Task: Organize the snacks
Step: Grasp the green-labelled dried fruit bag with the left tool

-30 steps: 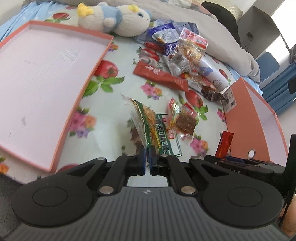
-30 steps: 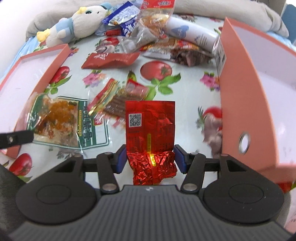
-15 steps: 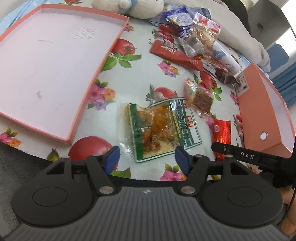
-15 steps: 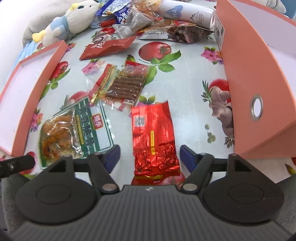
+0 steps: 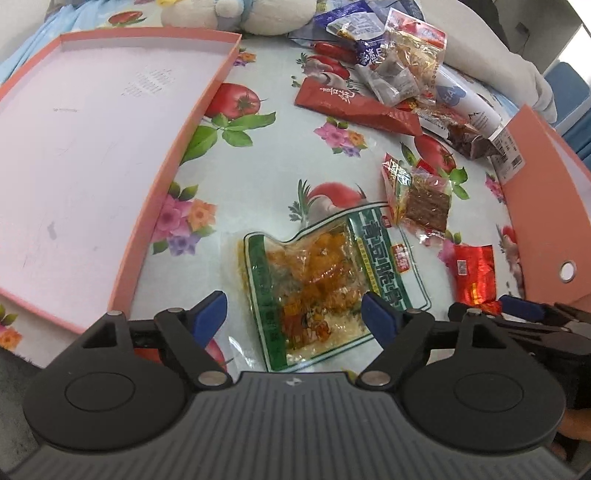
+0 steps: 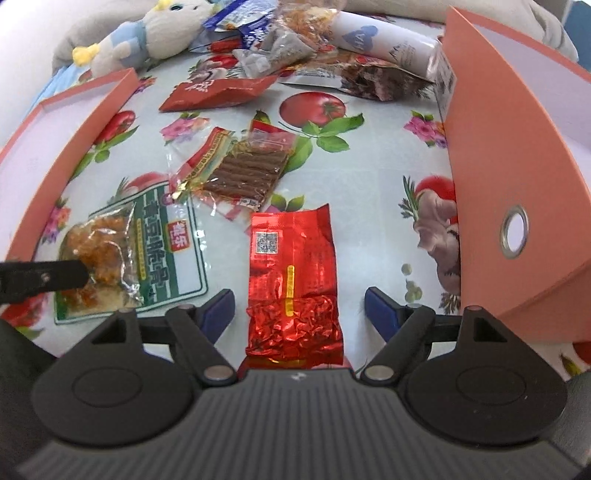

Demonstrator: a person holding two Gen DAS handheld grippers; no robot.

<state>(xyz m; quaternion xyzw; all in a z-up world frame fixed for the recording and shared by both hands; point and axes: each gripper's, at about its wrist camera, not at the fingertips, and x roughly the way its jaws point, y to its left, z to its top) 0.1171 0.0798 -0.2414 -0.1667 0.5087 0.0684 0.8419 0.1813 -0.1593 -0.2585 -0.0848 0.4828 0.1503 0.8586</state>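
A green-bordered packet of orange snack (image 5: 317, 280) lies flat on the flowered tablecloth. My left gripper (image 5: 293, 306) hovers over its near end, jaws opening, the packet between the blue pads but not pressed. A red foil packet (image 6: 291, 273) lies flat between the fingers of my right gripper (image 6: 299, 302), which is open and clear of it on both sides. In the right wrist view the green packet (image 6: 147, 258) sits to the left, with a left finger (image 6: 40, 277) over it. The foil packet (image 5: 474, 275) also shows at the right of the left wrist view.
A shallow pink tray (image 5: 74, 166) lies on the left and an orange box (image 6: 517, 147) stands on the right. A brown stick snack (image 6: 243, 173), a long red packet (image 5: 354, 107), a white bottle (image 6: 384, 40), a pile of packets and a plush toy (image 6: 155, 33) lie farther back.
The left gripper let go of the green packet, which dropped from upright to flat, and the gripper sank toward it. The right jaws spread off the red foil packet, now lying flat.
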